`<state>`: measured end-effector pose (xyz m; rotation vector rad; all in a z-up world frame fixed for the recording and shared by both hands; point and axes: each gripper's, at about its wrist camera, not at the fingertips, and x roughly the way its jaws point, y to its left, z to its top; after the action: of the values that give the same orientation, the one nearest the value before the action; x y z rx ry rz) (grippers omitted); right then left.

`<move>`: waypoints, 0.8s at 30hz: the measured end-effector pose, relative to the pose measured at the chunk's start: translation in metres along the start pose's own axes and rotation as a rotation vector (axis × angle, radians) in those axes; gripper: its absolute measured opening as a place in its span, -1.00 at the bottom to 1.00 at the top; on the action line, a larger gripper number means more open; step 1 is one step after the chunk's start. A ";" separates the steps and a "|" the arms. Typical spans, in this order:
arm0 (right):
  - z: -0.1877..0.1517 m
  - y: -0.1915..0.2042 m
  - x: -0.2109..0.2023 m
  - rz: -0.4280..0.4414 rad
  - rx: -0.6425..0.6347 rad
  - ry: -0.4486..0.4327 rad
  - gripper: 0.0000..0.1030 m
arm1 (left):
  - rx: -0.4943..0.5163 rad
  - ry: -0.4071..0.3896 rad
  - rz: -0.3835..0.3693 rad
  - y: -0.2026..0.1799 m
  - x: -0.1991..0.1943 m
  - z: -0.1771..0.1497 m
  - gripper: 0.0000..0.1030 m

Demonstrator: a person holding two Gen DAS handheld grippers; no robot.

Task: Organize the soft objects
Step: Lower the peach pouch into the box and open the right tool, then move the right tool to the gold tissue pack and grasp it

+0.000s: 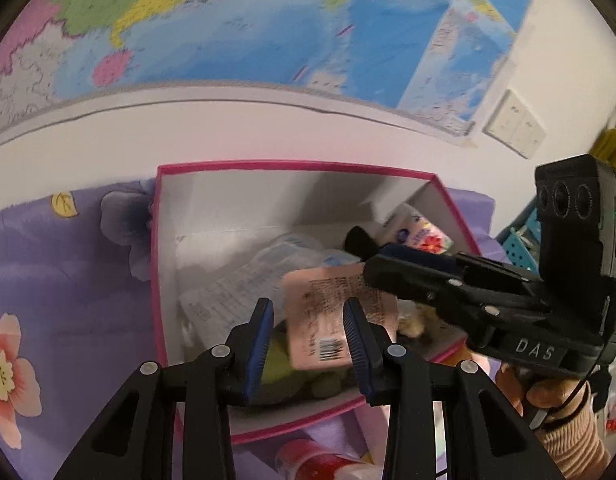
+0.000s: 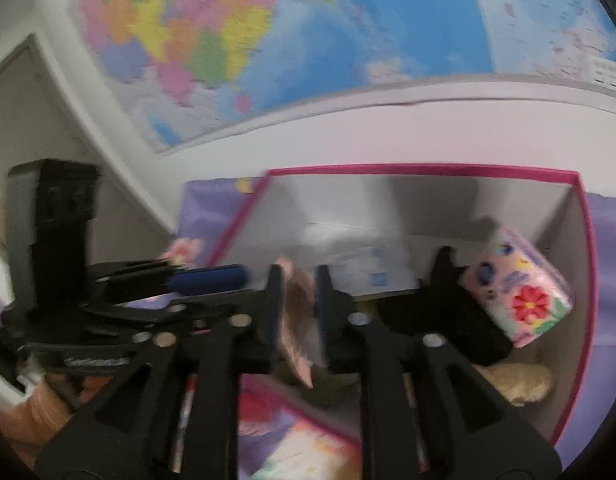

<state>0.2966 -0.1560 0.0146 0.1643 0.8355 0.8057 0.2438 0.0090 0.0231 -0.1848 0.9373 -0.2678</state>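
Note:
A white box with a pink rim stands on a purple flowered cloth. Inside lie clear plastic packets, a flowered tissue pack, a black soft item, a beige plush and something green. My right gripper is shut on a pink packet and holds it over the box. My left gripper is open and empty, with its fingers either side of that packet's lower edge.
A world map covers the wall behind the box. A red and white tube lies on the cloth in front of the box. A wall socket and blue baskets are at the right.

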 end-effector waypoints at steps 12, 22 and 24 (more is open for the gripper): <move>-0.018 0.004 -0.061 0.011 -0.018 -0.057 -0.26 | 0.029 -0.121 0.020 -0.006 -0.047 -0.024 -0.26; -0.063 0.031 -0.109 0.109 -0.052 -0.083 -0.20 | 0.152 -0.188 -0.067 -0.051 -0.090 -0.069 -0.05; -0.077 0.034 -0.120 0.102 -0.066 -0.087 -0.15 | 0.174 -0.185 -0.104 -0.061 -0.093 -0.081 -0.01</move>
<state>0.1743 -0.2283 0.0490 0.1829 0.7214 0.9143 0.1168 -0.0240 0.0645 -0.0962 0.7176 -0.4197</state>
